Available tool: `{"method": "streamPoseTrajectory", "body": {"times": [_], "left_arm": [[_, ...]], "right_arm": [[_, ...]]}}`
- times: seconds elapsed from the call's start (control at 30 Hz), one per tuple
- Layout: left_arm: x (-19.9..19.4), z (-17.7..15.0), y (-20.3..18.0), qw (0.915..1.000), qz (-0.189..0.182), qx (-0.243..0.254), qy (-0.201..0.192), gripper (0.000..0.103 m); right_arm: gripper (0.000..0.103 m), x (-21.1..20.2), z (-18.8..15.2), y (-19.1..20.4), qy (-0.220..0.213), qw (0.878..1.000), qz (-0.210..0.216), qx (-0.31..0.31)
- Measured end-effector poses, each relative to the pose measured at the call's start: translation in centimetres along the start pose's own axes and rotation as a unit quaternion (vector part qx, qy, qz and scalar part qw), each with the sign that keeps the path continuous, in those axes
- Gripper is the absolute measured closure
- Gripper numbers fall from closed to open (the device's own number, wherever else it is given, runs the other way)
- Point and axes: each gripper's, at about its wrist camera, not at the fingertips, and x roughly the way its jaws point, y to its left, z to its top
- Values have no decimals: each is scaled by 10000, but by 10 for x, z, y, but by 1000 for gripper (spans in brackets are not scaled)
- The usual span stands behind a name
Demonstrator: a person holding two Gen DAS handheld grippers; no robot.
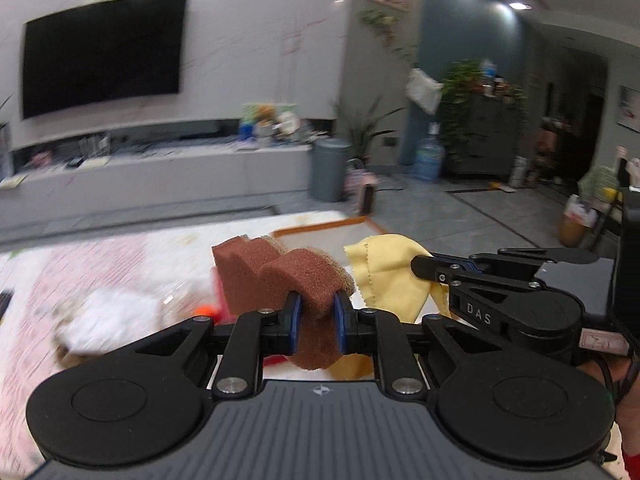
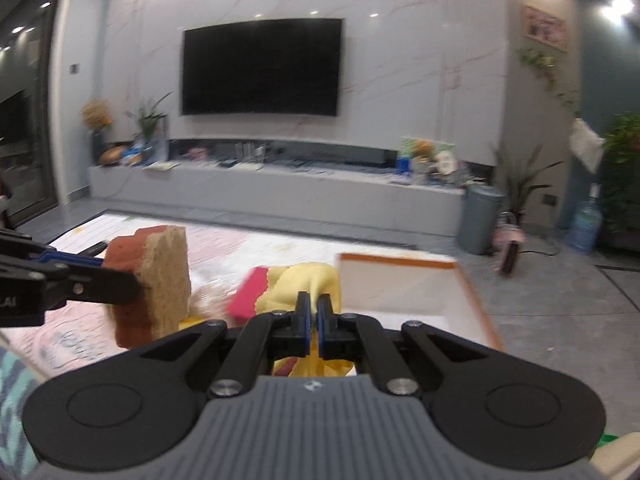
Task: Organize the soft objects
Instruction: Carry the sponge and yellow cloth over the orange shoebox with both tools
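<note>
My left gripper (image 1: 316, 322) is shut on a brown sponge (image 1: 276, 276) with a tan scrub layer and holds it above the table; the sponge also shows in the right wrist view (image 2: 154, 280) at the left. My right gripper (image 2: 313, 322) is shut on a yellow cloth (image 2: 310, 284), which hangs from its fingers; the cloth shows in the left wrist view (image 1: 390, 274), with the right gripper (image 1: 426, 270) to its right. A pink-red sponge (image 2: 248, 294) lies under the cloth. A white tray with an orange rim (image 2: 400, 260) lies ahead to the right.
The table carries a pink patterned cover (image 1: 60, 280). Blurred white soft stuff (image 1: 108, 318) and a small orange thing (image 1: 206, 311) lie left of the left gripper. A TV wall, a long cabinet (image 2: 280, 196), a grey bin (image 2: 478, 218) and plants stand beyond.
</note>
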Motion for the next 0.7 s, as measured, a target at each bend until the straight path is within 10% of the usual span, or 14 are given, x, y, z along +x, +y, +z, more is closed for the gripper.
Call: {"method": "streamPoseTrajectory", "body": {"times": [0.37,0.7], "left_arm": [[64,40,-52,9947,-935,389,202,84],[153,43,-74,9794,-1184,649,1499,84]], "right_arm": [[103,17,19,-105,358,9981,-493,97],[103,91,-7,-157,1442,9887,-394,93]]}}
